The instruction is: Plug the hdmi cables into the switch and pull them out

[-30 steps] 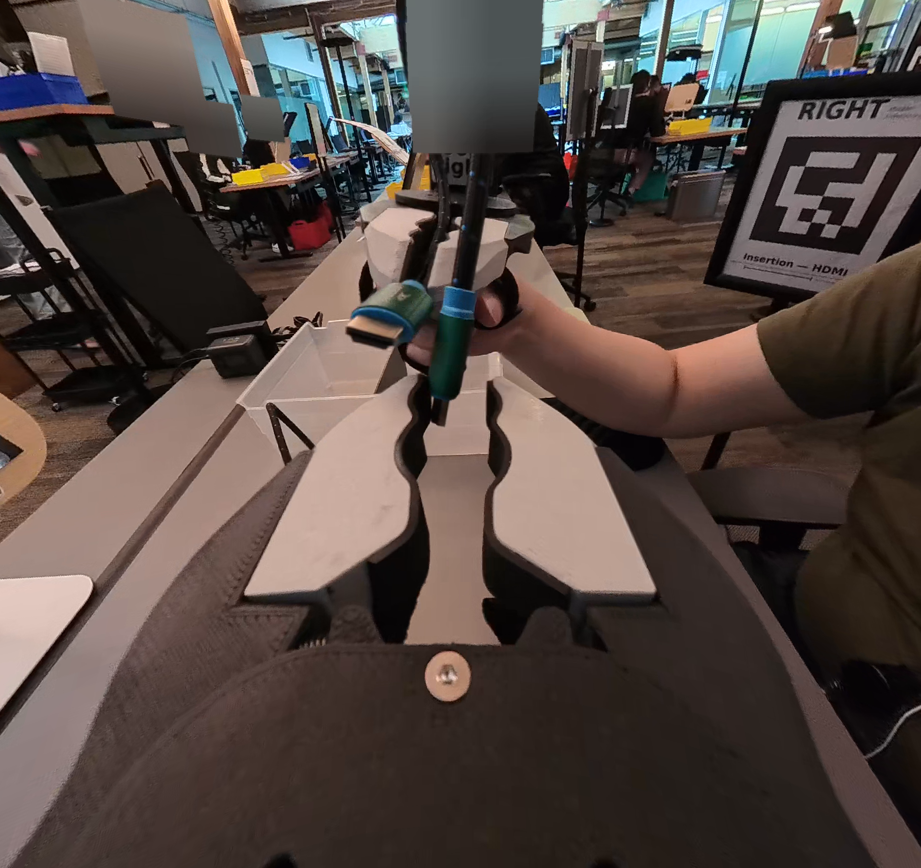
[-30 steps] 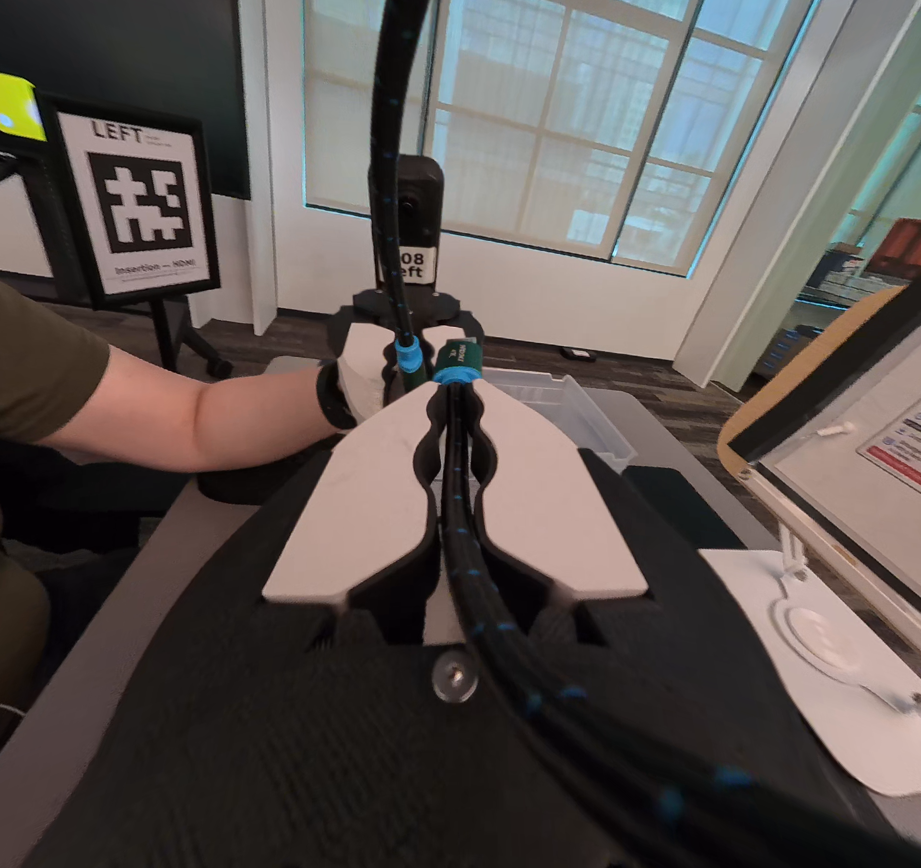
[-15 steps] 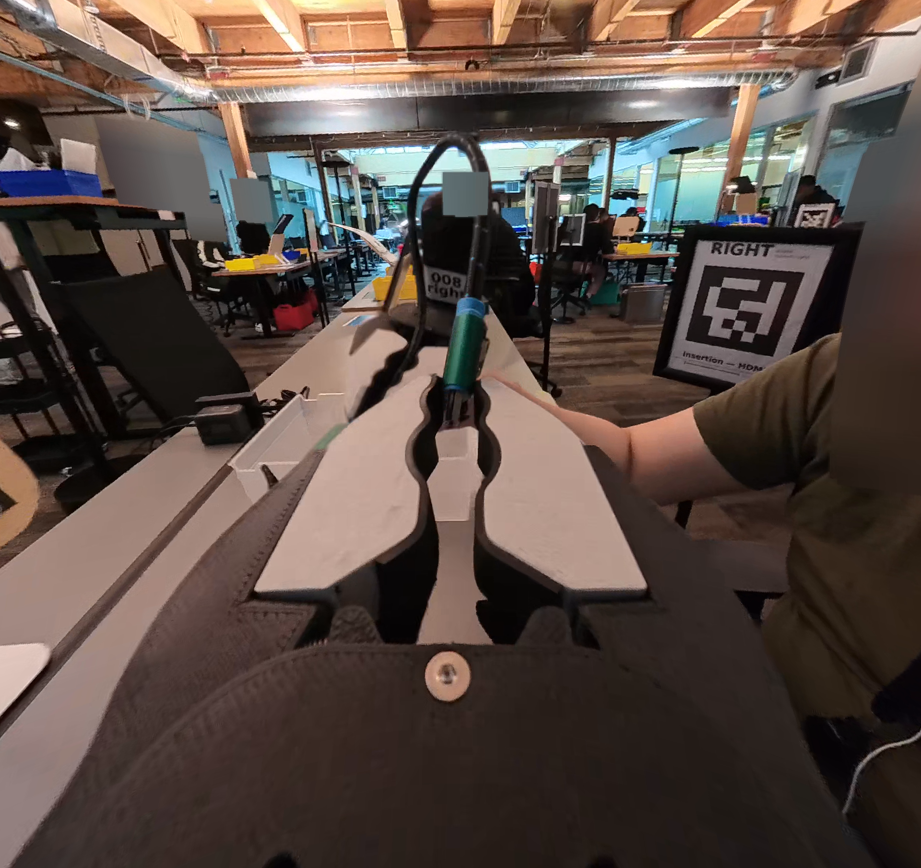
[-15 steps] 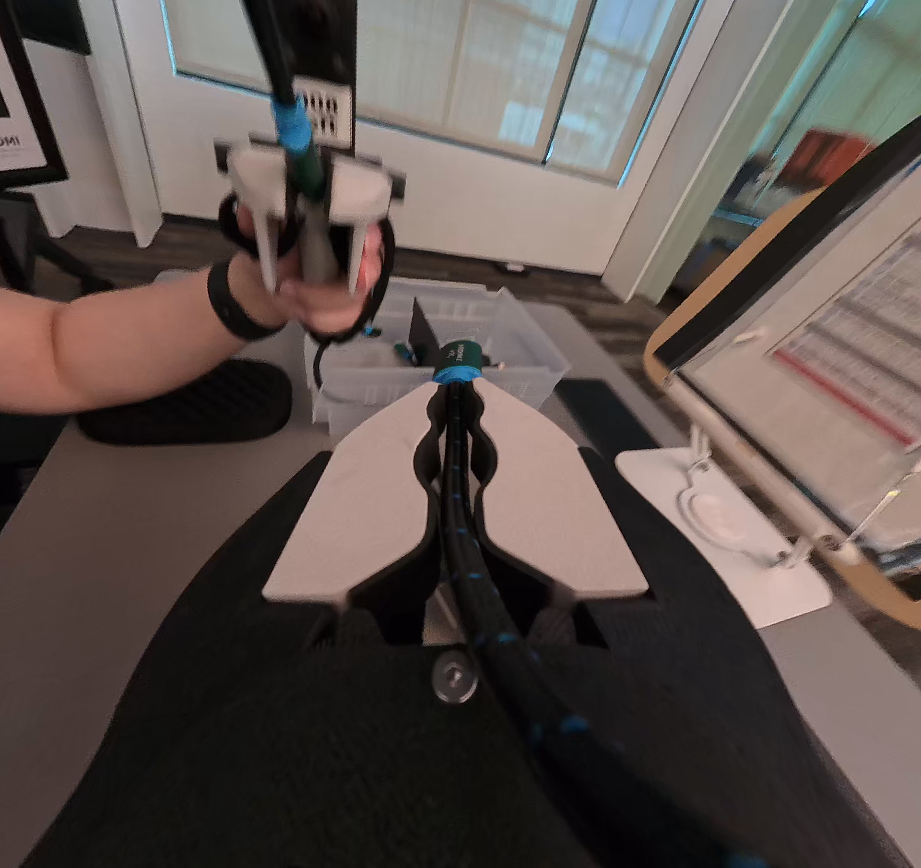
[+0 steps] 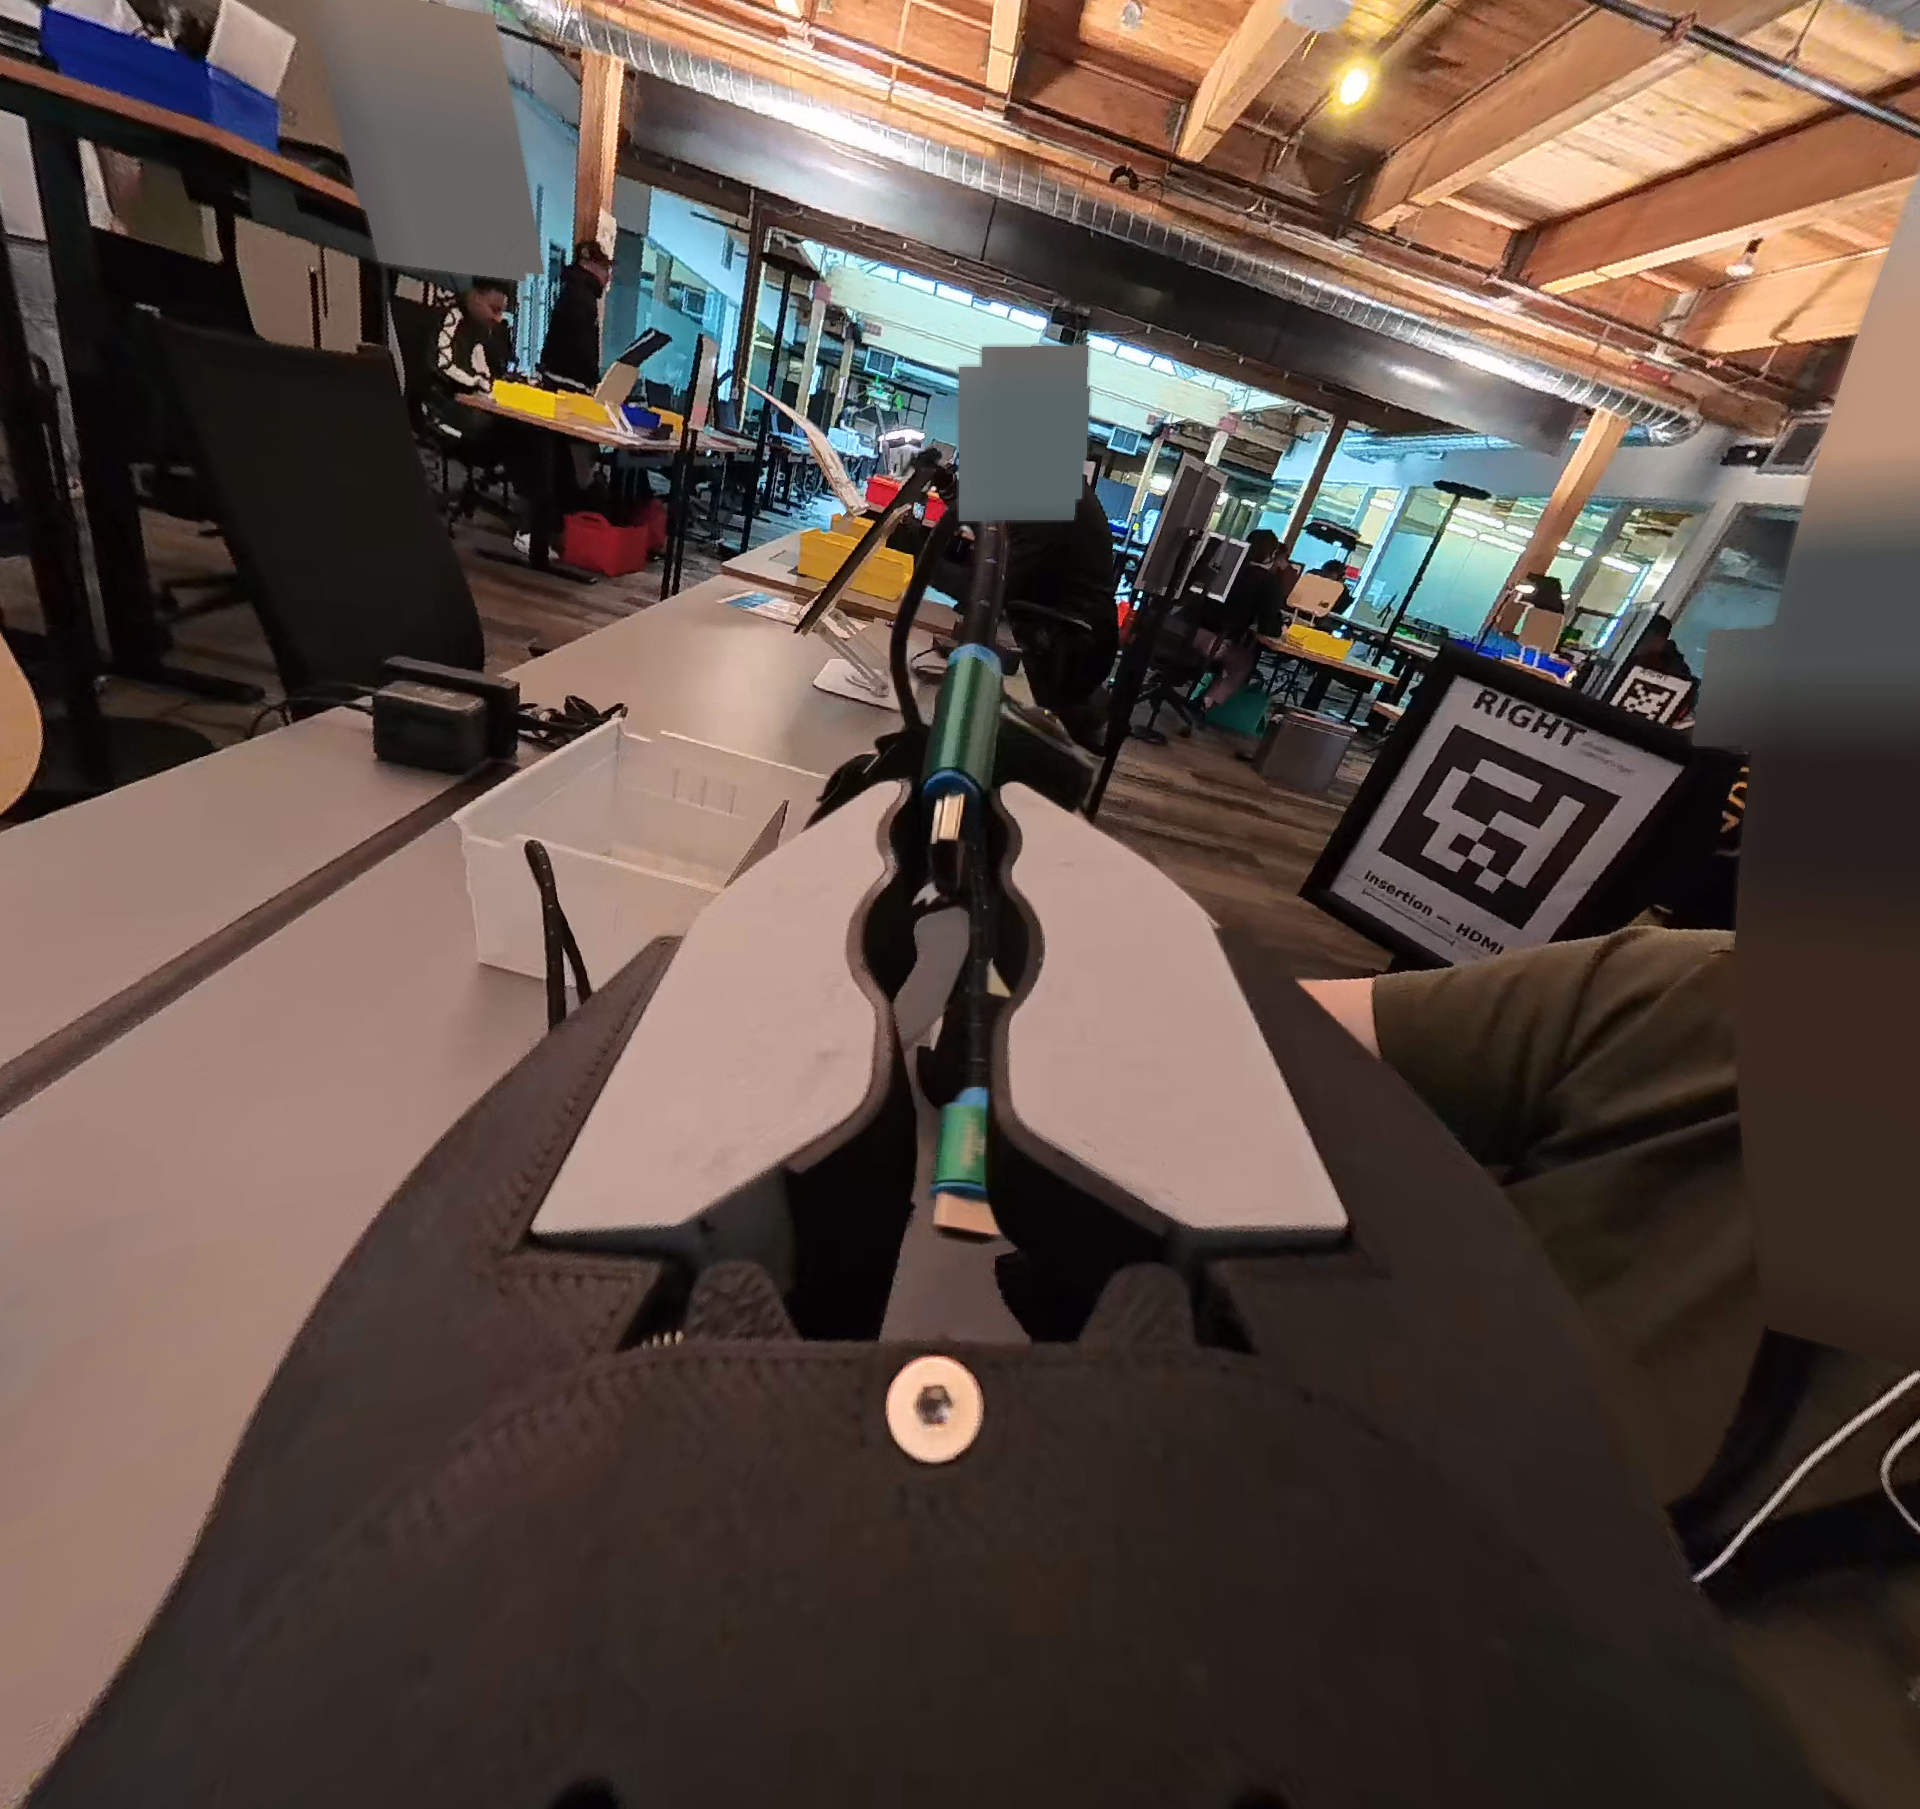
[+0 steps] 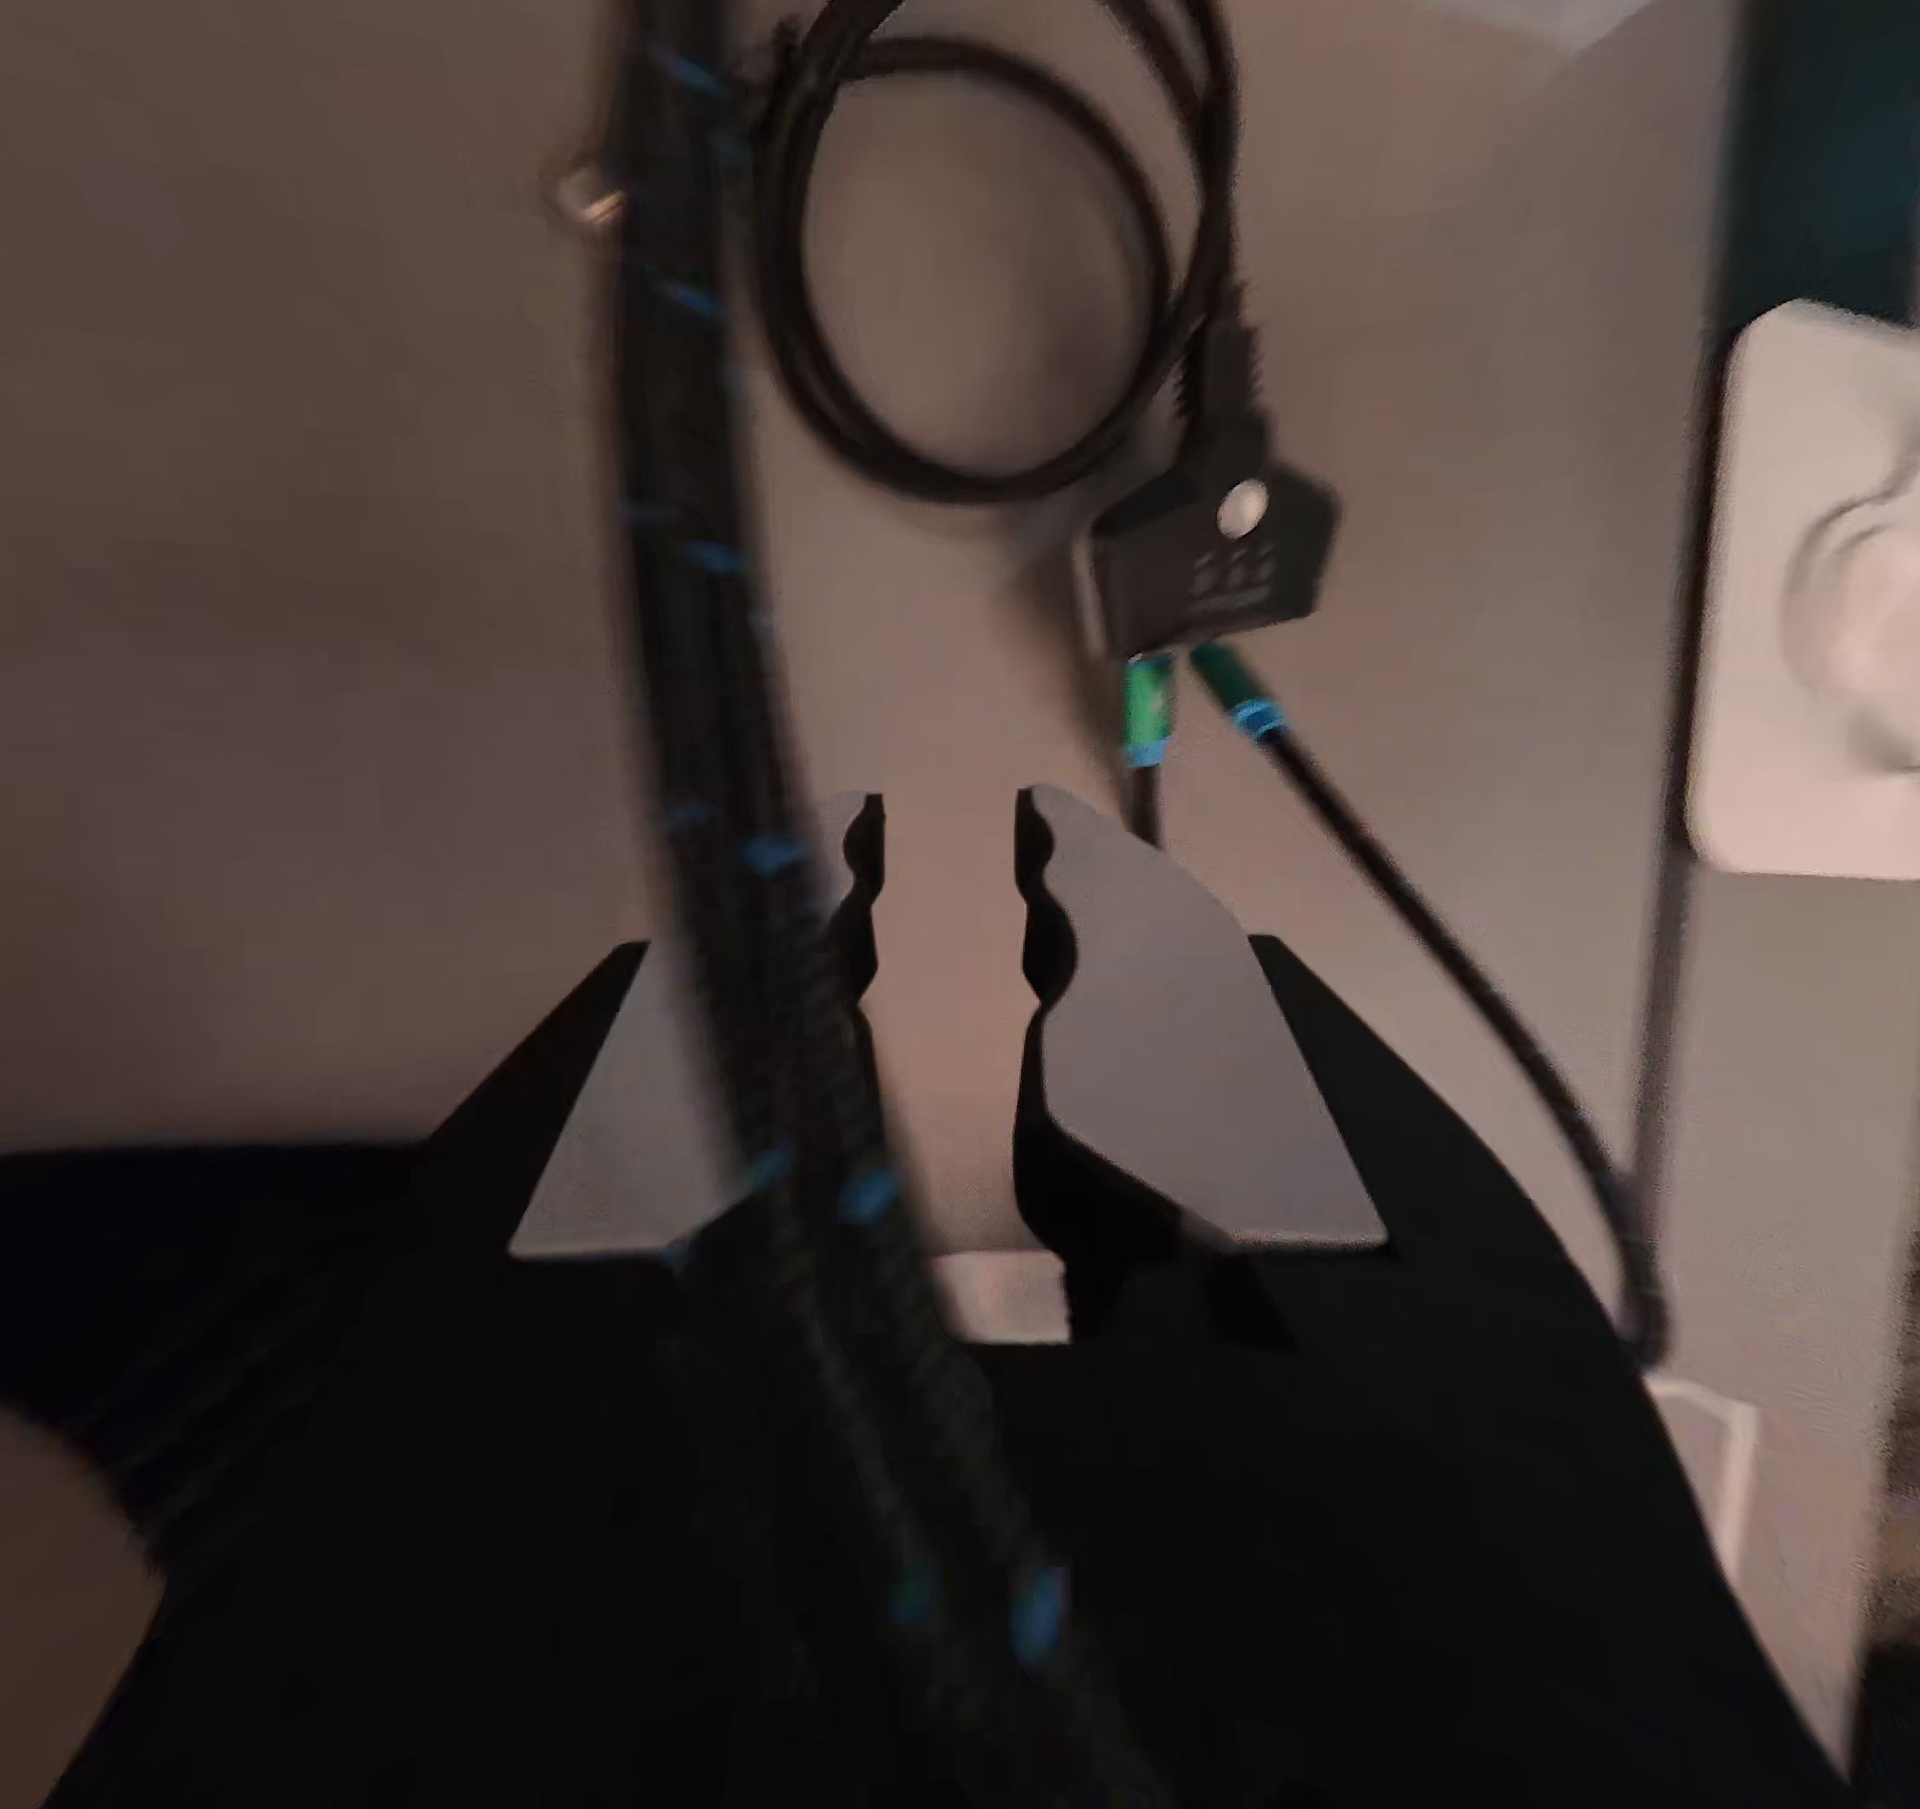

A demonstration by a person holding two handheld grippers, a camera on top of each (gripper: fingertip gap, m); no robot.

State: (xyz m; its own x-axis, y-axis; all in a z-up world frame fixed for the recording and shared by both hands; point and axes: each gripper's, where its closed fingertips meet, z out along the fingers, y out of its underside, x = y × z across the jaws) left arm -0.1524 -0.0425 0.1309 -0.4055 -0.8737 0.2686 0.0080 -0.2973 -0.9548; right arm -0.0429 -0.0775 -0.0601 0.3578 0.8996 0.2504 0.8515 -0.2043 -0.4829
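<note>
The left gripper [image 5: 951, 829] is clamping a green HDMI plug [image 5: 961, 736]. The right gripper [image 6: 948, 803] is hanging with its tongs apart over the table [image 6: 312, 616], near the black switch [image 6: 1210, 564].

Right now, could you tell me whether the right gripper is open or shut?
Open: the right gripper shows bare table between its fingertips, holding nothing.

Left gripper [image 5: 951, 829] fingers [image 5: 748, 1021]: matt, smooth grey plastic
Cable [image 6: 727, 679]: braided black cloth, blue flecks
Plug [image 5: 961, 736]: green, satin metal look
Bin [image 5: 623, 824]: translucent plastic
Tabletop [image 5: 208, 1084]: smooth, matt grey
</note>
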